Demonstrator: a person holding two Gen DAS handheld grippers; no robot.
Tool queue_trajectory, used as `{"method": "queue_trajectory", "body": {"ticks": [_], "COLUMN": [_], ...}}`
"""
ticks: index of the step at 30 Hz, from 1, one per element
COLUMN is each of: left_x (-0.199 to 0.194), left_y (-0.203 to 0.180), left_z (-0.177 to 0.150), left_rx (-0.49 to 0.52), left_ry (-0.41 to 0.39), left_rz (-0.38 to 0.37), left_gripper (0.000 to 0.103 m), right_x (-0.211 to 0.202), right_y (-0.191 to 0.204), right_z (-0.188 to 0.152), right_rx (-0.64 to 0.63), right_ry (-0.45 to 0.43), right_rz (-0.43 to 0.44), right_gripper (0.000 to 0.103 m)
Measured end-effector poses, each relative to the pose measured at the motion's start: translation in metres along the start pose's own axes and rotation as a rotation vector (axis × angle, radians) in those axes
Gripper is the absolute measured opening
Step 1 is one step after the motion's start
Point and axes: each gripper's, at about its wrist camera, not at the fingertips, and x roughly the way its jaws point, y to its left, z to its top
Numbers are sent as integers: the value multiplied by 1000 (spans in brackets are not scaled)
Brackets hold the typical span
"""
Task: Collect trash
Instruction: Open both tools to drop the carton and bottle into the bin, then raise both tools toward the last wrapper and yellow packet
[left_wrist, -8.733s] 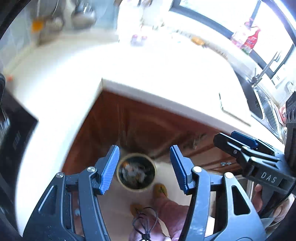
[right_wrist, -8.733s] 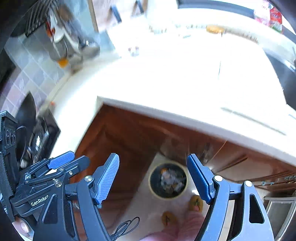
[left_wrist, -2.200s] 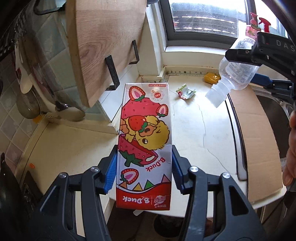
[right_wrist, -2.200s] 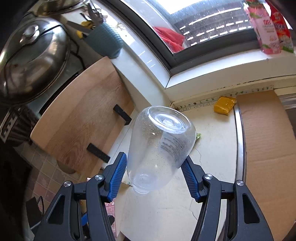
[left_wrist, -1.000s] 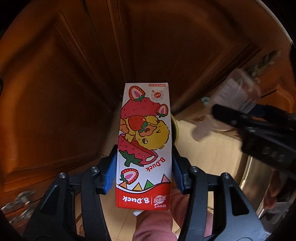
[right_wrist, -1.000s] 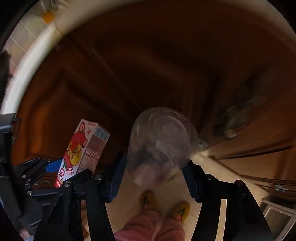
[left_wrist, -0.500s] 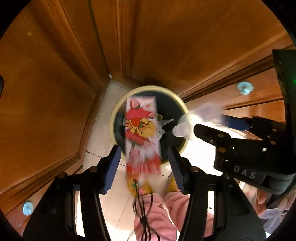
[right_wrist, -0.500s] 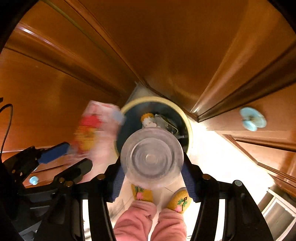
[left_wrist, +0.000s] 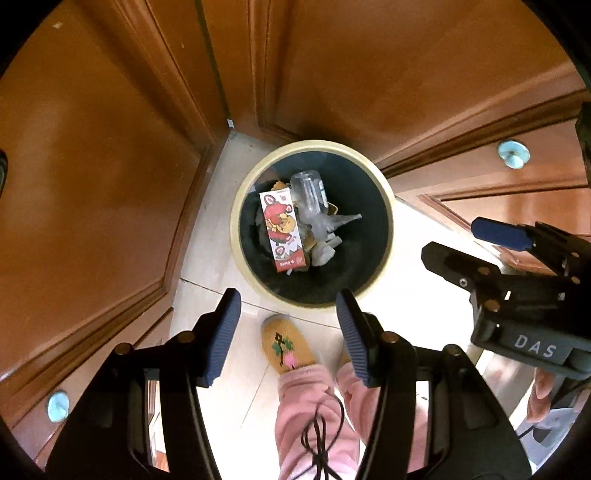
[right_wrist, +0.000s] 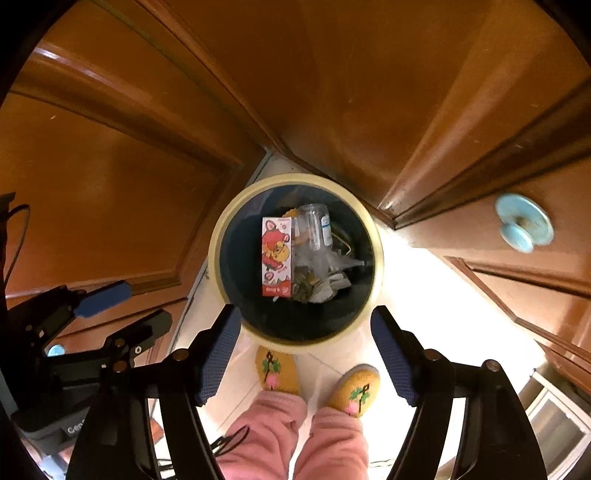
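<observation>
A round bin (left_wrist: 236, 206) (right_wrist: 375, 236) with a cream rim and dark inside stands on the floor in a corner of wooden cabinets. Inside it lie a strawberry milk carton (left_wrist: 282, 230) (right_wrist: 277, 256), a clear plastic bottle (left_wrist: 310, 194) (right_wrist: 316, 227) and crumpled scraps. My left gripper (left_wrist: 290, 338) hangs above the bin's near rim, open, with nothing between its fingers. My right gripper (right_wrist: 306, 356) also points down over the near rim; its jaws are opening and hold nothing. Each gripper shows at the side of the other's view.
Brown wooden cabinet doors (left_wrist: 92, 166) (right_wrist: 369, 92) with pale blue knobs (left_wrist: 513, 153) (right_wrist: 522, 223) close in behind and beside the bin. A person's pink trouser legs (right_wrist: 295, 435) and yellow slippers (left_wrist: 286, 347) (right_wrist: 354, 387) stand on the pale tiled floor just before the bin.
The carton has left my left gripper and the bottle my right gripper; both now lie in the bin. The right jaws stand wider.
</observation>
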Motion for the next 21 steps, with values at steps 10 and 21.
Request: {"method": "queue_trajectory", "body": {"ticks": [10, 21], "left_x": [-92, -245], "left_y": [-22, -66], "left_z": [-13, -22], "left_rx": [10, 112], "left_ry": [-53, -183], "left_rz": [-2, -2], "left_gripper": [51, 51], "right_x": [-115, -286], "right_y": [11, 35], "right_z": [-32, -54], "right_rx": [34, 52], "right_ry": [-86, -263], "right_rz": [59, 83], "right_gripper": [74, 74]}}
